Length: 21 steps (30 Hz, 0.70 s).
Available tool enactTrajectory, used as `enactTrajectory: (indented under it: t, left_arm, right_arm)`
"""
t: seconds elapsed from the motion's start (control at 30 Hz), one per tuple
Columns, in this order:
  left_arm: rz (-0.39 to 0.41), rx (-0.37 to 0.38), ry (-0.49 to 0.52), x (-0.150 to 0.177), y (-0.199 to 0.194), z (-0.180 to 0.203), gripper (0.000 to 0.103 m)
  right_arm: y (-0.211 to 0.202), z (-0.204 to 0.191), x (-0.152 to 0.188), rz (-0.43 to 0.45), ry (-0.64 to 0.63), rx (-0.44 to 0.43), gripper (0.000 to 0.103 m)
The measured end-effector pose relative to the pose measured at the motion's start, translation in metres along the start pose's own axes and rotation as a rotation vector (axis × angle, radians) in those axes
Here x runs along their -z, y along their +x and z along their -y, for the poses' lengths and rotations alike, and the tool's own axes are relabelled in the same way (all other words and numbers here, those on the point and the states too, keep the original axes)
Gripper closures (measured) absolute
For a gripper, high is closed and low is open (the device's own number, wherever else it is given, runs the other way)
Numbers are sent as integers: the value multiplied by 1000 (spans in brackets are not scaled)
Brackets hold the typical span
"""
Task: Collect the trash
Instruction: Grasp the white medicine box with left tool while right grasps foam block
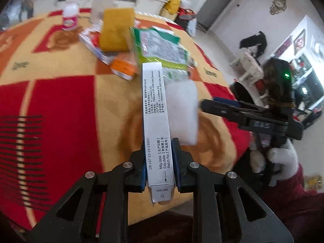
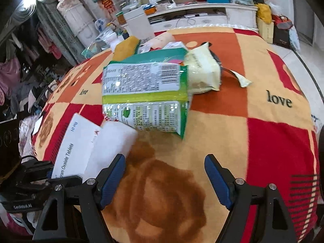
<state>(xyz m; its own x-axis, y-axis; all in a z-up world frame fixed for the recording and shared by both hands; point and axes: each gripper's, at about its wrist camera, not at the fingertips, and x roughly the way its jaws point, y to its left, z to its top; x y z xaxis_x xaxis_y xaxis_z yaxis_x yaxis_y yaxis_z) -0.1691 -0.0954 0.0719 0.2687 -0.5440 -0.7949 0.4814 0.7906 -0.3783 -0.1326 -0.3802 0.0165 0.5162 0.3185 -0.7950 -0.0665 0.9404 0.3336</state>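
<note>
So the big round table under its red, orange and yellow patchwork cloth (image 2: 232,109) has a green-and-white printed plastic snack bag (image 2: 145,93) lying flat mid-table, with a pale yellow crinkled wrapper (image 2: 204,70) touching its far end. The long white cardboard medicine box (image 1: 156,119) is clamped between the left gripper (image 1: 159,162) pads, sticking out forward over the cloth with something white and blurry right beside it. The right gripper (image 2: 165,174) is spread wide with nothing in it, hovering near the table edge just short of the snack bag.

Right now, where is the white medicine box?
The left gripper holds the white medicine box above the blanket, left of the white tissue, near the green snack bag.
</note>
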Motion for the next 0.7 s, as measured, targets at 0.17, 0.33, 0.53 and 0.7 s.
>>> enactTrajectory:
  t: [0.17, 0.33, 0.53, 0.7]
  left_arm:
    - [30, -84, -18, 2, -12, -19, 85]
    - [49, -145, -36, 4, -12, -27, 85]
    - [74, -199, -43, 5, -6, -27, 85]
    - [81, -204, -80, 1, -1, -32, 85]
  right_arm:
    - [-10, -1, -1, 25, 10, -3, 25]
    - [2, -13, 0, -12, -10, -12, 23]
    - [34, -35, 2, -70, 25, -24, 22]
    - [53, -55, 3, -63, -22, 48, 19]
